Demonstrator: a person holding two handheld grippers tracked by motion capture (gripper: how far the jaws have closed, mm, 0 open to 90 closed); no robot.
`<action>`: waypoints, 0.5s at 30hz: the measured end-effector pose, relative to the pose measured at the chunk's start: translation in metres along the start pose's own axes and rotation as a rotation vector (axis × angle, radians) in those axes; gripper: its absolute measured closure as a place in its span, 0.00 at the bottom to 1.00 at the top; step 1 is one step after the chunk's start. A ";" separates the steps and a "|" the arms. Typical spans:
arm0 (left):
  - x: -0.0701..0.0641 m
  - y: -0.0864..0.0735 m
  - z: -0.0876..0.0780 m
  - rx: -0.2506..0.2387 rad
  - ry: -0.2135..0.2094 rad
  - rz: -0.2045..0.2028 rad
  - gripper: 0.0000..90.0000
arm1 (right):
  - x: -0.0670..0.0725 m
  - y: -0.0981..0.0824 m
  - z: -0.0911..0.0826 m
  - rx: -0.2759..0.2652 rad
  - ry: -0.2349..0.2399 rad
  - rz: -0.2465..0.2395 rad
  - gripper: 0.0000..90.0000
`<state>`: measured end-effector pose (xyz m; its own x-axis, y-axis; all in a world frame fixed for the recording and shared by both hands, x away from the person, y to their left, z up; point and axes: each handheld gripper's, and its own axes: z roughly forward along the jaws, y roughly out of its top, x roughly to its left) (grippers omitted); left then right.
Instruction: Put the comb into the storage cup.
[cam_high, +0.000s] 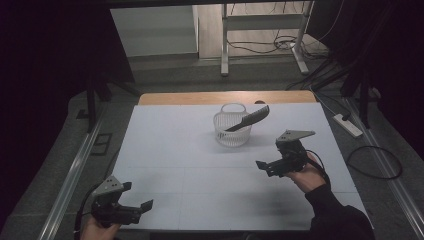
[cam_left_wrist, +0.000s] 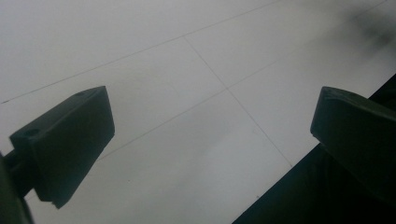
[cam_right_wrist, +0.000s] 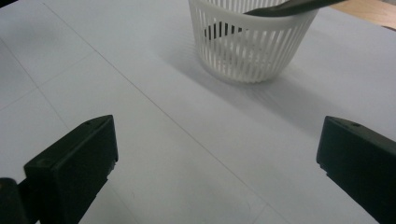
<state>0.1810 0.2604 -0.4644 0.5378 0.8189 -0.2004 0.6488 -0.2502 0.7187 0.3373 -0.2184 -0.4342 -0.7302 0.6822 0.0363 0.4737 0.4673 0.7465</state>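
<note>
On the white table (cam_high: 165, 150), a black plastic comb (cam_high: 248, 118) leans in the white slotted plastic basket (cam_high: 231, 131). Your right gripper (cam_high: 263, 167) and left gripper (cam_high: 145, 207) stand wide, empty; placement looks complete, so next you withdraw.

A white slatted basket (cam_high: 232, 127) stands just above the centre of the frame on the white table (cam_high: 170, 150), and a black comb (cam_high: 248, 119) leans in it — its upper end sticks out over the rim toward the upper right. Right of centre, the right claw (cam_high: 265, 168) is held above the table in a hand (cam_high: 306, 176) with a dark sleeve, jaws apart and pointing left, below and to the right of the basket. At the lower left the left claw (cam_high: 141, 206) sits at the table's near edge — jaws apart, empty, well apart from the basket.
</note>
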 end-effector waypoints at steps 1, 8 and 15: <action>0.000 0.000 0.000 0.000 0.000 0.000 0.00 | 0.000 -0.001 -0.001 0.001 -0.001 0.004 0.00; 0.000 0.000 0.000 0.000 0.000 0.001 0.00 | 0.001 -0.009 -0.009 -0.010 -0.023 -0.007 0.00; 0.000 0.000 0.000 -0.001 0.000 0.000 0.00 | -0.001 -0.020 -0.015 0.003 -0.017 0.027 0.00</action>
<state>0.1810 0.2604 -0.4644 0.5374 0.8192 -0.2003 0.6485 -0.2497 0.7191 0.3211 -0.2374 -0.4392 -0.7088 0.7040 0.0448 0.4946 0.4507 0.7431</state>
